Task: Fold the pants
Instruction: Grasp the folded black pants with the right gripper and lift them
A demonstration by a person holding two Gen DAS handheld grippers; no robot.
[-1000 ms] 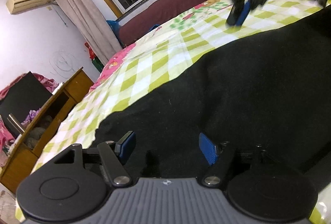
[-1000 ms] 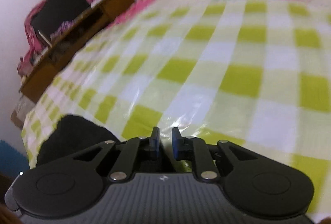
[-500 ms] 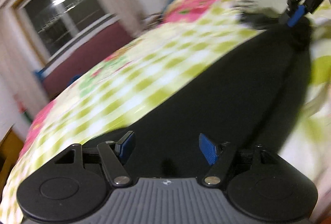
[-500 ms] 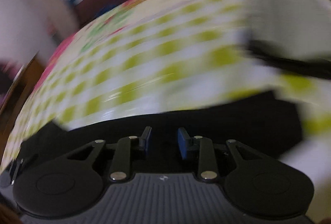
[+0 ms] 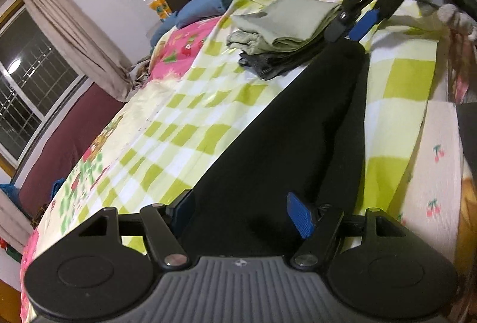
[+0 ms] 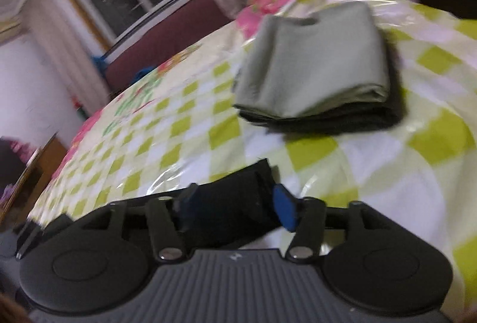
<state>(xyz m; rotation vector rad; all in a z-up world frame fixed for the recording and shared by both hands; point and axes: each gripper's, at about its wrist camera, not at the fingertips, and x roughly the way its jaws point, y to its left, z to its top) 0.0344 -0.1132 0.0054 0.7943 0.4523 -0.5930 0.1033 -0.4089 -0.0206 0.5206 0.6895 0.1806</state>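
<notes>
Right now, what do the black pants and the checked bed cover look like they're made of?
black pants: probably soft matte knit or fleece; no sheen, light-absorbing, faintly fuzzy surface.
checked bed cover: apparently glossy plastic film over a green-and-white check print; wrinkled glare streaks show in both views.

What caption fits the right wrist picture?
Open right gripper around the black pants end, folded clothes stack ahead on the checked bed sheet.
</notes>
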